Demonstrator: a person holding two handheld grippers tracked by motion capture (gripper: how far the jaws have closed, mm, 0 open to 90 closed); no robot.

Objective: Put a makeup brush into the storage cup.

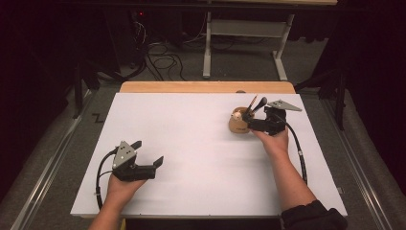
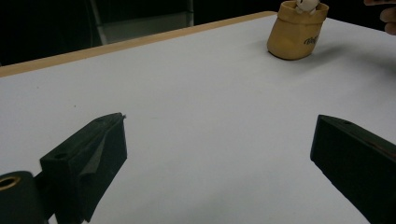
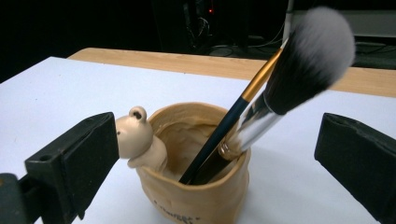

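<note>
A tan cup point(image 1: 238, 123) with a small bear figure point(image 3: 137, 136) on its rim stands on the white surface point(image 1: 201, 143), right of centre toward the far edge. Two brushes lean inside it: a fluffy makeup brush point(image 3: 299, 65) and a thinner brush point(image 3: 233, 119). The right gripper point(image 1: 253, 120) sits at the cup, jaws wide apart, holding nothing. The left gripper point(image 1: 149, 154), near the front left, is also spread wide and empty.

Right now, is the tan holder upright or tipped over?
Upright. The tan holder stands on its base on the white table, mouth up, two brushes leaning inside.
</note>
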